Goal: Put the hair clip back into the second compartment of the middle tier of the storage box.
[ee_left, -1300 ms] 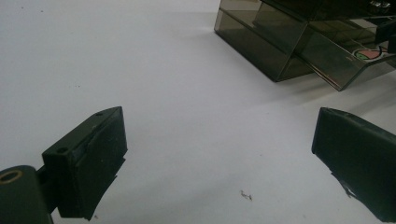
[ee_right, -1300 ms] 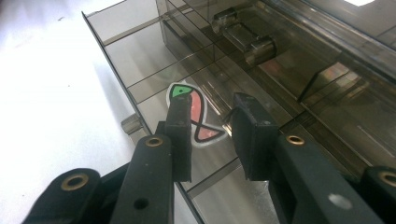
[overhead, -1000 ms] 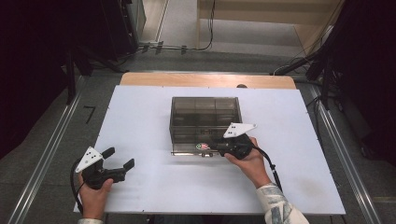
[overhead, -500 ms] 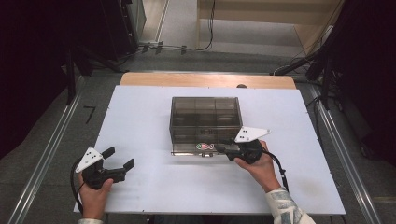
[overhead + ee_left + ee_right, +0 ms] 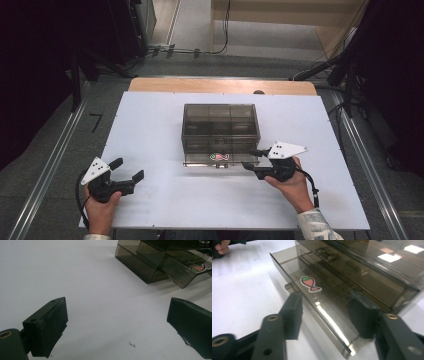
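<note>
A smoky transparent drawer box (image 5: 220,125) stands mid-table. Its lowest drawer (image 5: 322,315), marked with a fish sticker (image 5: 310,285), sticks out a little from the box front. My right gripper (image 5: 250,159) lies at the drawer's right front corner. Its jaws have just been opening, and in the right gripper view (image 5: 327,312) they straddle the drawer's thin front panel without pressing on it. My left gripper (image 5: 129,168) rests open on the white table near the front left, with nothing between its jaws (image 5: 117,322). The box (image 5: 160,262) lies beyond it.
The white table top (image 5: 150,125) has a wooden strip (image 5: 220,86) along its far edge. Metal rails and dark curtains flank the table on both sides. A hand (image 5: 222,247) with the other gripper shows at the top left of the right gripper view.
My right hand has slid to the right along the box front and a little toward the near edge. Its jaws have spread apart. The left hand has stayed put.
</note>
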Demonstrator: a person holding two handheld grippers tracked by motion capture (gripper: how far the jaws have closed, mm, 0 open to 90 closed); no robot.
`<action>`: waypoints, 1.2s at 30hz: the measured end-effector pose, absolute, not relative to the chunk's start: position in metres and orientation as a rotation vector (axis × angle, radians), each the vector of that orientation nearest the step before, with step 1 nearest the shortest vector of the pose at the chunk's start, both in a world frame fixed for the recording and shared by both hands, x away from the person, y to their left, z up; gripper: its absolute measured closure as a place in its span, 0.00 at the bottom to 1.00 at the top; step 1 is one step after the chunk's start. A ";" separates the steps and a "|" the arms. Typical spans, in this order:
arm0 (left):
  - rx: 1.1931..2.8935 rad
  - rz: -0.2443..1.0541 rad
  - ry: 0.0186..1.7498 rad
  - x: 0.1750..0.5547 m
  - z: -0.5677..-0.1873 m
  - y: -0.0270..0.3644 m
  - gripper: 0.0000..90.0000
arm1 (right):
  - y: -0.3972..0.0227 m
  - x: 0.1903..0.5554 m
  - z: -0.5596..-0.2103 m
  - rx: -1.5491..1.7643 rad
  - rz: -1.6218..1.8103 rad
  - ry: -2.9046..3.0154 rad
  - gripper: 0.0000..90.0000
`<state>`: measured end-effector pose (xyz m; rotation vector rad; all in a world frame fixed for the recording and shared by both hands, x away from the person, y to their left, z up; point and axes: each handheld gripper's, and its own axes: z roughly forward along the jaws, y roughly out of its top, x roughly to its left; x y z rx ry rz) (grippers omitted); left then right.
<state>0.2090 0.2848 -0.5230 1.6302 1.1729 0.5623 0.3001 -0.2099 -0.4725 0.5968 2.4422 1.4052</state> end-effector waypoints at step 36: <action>1.628 0.567 1.177 0.209 -0.523 0.285 0.04 | -0.320 0.278 -0.502 0.822 1.306 2.300 0.31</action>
